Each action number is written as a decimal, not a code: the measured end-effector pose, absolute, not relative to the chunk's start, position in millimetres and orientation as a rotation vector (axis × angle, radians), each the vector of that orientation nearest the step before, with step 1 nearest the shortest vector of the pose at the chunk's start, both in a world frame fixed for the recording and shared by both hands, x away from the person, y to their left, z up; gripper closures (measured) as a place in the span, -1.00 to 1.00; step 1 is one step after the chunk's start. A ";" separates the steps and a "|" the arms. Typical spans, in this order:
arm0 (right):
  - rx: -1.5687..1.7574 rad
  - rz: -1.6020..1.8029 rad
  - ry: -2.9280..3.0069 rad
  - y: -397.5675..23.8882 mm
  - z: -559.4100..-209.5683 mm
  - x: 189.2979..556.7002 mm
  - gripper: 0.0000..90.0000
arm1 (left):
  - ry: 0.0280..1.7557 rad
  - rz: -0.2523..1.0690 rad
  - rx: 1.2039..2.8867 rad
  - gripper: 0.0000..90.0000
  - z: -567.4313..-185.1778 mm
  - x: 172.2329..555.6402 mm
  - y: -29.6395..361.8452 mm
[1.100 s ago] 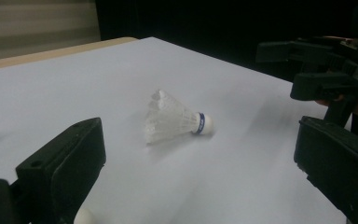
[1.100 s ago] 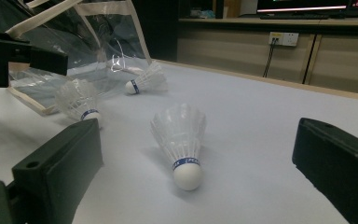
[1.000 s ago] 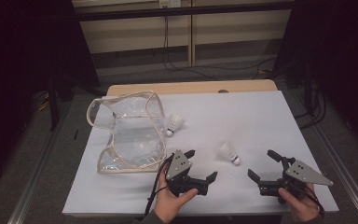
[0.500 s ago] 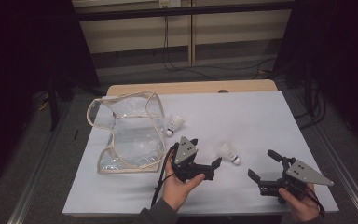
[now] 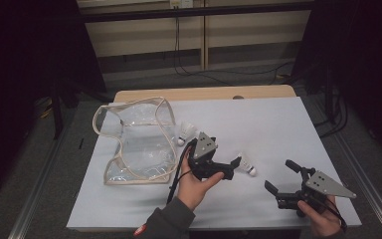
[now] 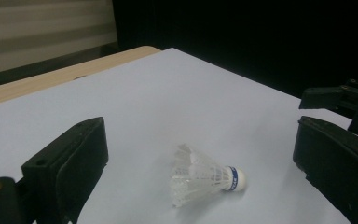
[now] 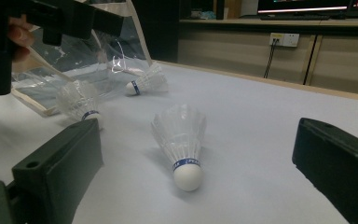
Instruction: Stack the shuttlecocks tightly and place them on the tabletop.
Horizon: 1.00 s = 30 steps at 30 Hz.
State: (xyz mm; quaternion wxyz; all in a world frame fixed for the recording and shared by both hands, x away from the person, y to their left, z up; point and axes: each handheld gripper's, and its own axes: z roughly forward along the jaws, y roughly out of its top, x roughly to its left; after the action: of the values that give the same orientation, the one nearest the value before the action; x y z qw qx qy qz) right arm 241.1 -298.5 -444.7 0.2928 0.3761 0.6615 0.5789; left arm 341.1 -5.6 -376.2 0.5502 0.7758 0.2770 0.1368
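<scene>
A white shuttlecock (image 5: pixel 246 166) with a blue band lies on the white table (image 5: pixel 263 119). My left gripper (image 5: pixel 233 168) is open, its jaws pointing right at it. In the left gripper view the shuttlecock (image 6: pixel 200 179) lies on its side between the wide-apart jaws of the left gripper (image 6: pixel 200 135), untouched. My right gripper (image 5: pixel 279 175) stands open near the front right edge. In its own view the right gripper (image 7: pixel 198 135) frames a shuttlecock (image 7: pixel 182 140) lying cork toward me. A second shuttlecock (image 5: pixel 185 133) rests beside a clear plastic bag (image 5: pixel 134 144).
The clear bag with beige trim lies open at the left of the table. The right gripper view shows two more shuttlecocks, one (image 7: pixel 81 102) at the left and another (image 7: pixel 147 81) by the bag (image 7: pixel 74 51), with the left gripper (image 7: pixel 51 18) above them. Wooden table edge (image 5: pixel 204 93) behind.
My left gripper has moved forward and to the right, bringing its open jaws up to the shuttlecock in the middle. The right gripper has stayed where it was.
</scene>
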 end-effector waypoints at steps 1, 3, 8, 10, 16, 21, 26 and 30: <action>1.002 1.542 1.762 -298.5 -444.7 241.1 -0.98 | 0.656 0.324 1.836 -0.93 -376.2 341.1 -5.6; 0.999 1.544 1.764 -298.5 -444.7 240.9 -0.98 | 0.670 0.323 1.838 -0.92 -374.6 347.1 -6.2; 1.004 1.543 1.764 -298.5 -444.8 240.9 -0.98 | 0.680 0.322 1.843 -0.92 -372.6 354.6 -7.6; 1.002 1.544 1.763 -298.5 -444.7 240.9 -0.98 | 0.690 0.326 1.849 -0.92 -370.8 359.6 -8.6; 1.003 1.545 1.762 -298.6 -444.8 241.0 -0.98 | 0.717 0.354 1.850 -0.91 -368.0 372.0 -11.7; 0.996 1.544 1.762 -299.2 -444.8 241.0 -0.98 | 0.730 0.367 1.855 -0.90 -365.9 379.3 -15.5; 1.000 1.545 1.762 -299.8 -444.8 240.9 -0.98 | 0.749 0.373 1.883 -0.89 -363.5 389.2 -19.3; 0.999 1.545 1.760 -299.8 -444.7 240.9 -0.98 | 0.769 0.388 1.901 -0.89 -360.8 396.5 -20.7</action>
State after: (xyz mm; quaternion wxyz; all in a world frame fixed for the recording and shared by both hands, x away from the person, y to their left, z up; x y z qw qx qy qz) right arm 240.9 -299.8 -444.7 0.2931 0.3751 0.6609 0.5802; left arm 396.5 -20.7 -360.8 0.5034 0.7870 0.3184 0.1606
